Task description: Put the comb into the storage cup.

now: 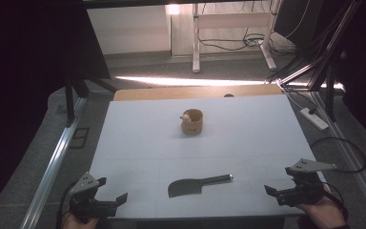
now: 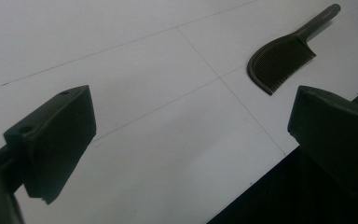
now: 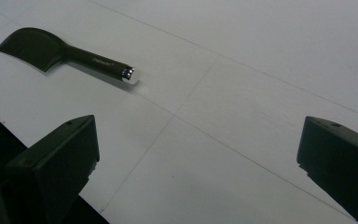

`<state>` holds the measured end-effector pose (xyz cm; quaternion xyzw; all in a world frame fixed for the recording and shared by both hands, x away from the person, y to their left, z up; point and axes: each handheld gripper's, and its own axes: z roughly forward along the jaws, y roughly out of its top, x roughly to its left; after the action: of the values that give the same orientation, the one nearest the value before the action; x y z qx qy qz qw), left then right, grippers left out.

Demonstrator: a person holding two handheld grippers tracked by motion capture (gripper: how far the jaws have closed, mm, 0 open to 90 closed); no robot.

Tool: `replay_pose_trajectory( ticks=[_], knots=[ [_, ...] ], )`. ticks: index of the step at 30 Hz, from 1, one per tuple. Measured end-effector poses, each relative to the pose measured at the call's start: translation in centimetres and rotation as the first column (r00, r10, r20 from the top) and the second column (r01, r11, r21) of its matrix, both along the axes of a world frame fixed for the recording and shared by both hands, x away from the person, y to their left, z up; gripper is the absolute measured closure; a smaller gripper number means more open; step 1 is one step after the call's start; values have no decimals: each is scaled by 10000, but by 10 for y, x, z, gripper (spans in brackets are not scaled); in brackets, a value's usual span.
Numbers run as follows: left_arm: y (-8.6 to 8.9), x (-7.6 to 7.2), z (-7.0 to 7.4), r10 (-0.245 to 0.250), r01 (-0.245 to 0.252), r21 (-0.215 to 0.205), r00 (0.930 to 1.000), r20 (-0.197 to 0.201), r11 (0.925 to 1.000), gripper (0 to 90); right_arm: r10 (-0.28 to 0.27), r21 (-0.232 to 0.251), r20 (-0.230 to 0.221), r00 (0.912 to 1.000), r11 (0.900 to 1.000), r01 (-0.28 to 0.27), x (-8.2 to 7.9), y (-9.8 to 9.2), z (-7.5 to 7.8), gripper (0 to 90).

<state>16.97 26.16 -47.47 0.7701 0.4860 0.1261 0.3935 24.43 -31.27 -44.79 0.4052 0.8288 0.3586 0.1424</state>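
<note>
Both grippers, left (image 1: 112, 192) and right (image 1: 276, 190), jaws apart; comb (image 1: 198, 184) between, teeth indistinct from above.

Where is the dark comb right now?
In the high view, the comb lies flat on the white table near its front edge, between the left gripper and right gripper, nearer than the little cup.

Print on comb (image 3: 58, 50) handle too small to read; right fingers (image 3: 342, 161) cut off by frame edge.
</note>
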Motion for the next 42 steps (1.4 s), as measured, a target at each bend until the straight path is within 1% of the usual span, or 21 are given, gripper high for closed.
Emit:
replay_pose_trajectory(
  ticks=[7,14,19,29,42],
  knots=[
    [0,0,0,47,-47,25,10000,-11,10000,21,274,103,39,9996,9996,-274,2,5,0,0],
    [0,0,0,57,-57,32,10000,-42,10000,23,884,149,31,9961,9960,-884,5,13,0,0],
    [0,0,0,82,-82,43,10000,-51,10000,23,1156,184,-57,9933,9931,-1155,9,20,1,0],
    [0,0,0,100,-100,29,9999,-64,9999,25,1210,56,-49,9926,9926,-1210,15,26,2,0],
    [0,1,0,109,-109,24,9999,-73,9999,26,1617,-39,-84,9868,9868,-1617,22,42,2,0]
  ],
)
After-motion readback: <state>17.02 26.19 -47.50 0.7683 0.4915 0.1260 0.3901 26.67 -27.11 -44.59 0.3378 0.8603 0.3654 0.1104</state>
